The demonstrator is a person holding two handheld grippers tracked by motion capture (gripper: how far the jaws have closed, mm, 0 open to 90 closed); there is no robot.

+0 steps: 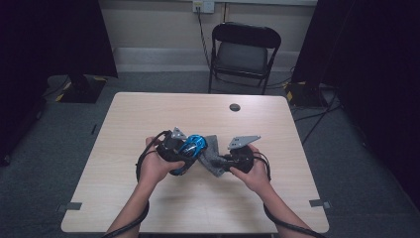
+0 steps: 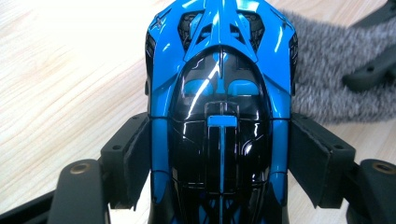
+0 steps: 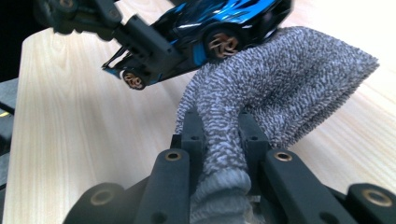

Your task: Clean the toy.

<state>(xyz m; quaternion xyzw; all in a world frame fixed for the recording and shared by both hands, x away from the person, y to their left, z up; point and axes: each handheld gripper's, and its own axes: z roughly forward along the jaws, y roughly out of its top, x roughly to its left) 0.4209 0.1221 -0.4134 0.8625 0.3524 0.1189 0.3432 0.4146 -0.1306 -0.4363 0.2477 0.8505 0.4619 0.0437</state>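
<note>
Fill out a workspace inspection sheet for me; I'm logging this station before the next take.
Surface: pale wooden table, round dark grommet near the far edge.
Job's things: blue and black toy car, lifted off the table; grey knitted cloth touching its underside.
Clutter: nothing seen.
Grippers: left claw shut on the car's sides; right claw pinching a bunched end of the cloth.
Cables: one black cable loops from the left claw; wall cord hangs from an outlet.
Surroundings: black folding chair behind the table, dark curtains at both sides, grey carpet.
</note>
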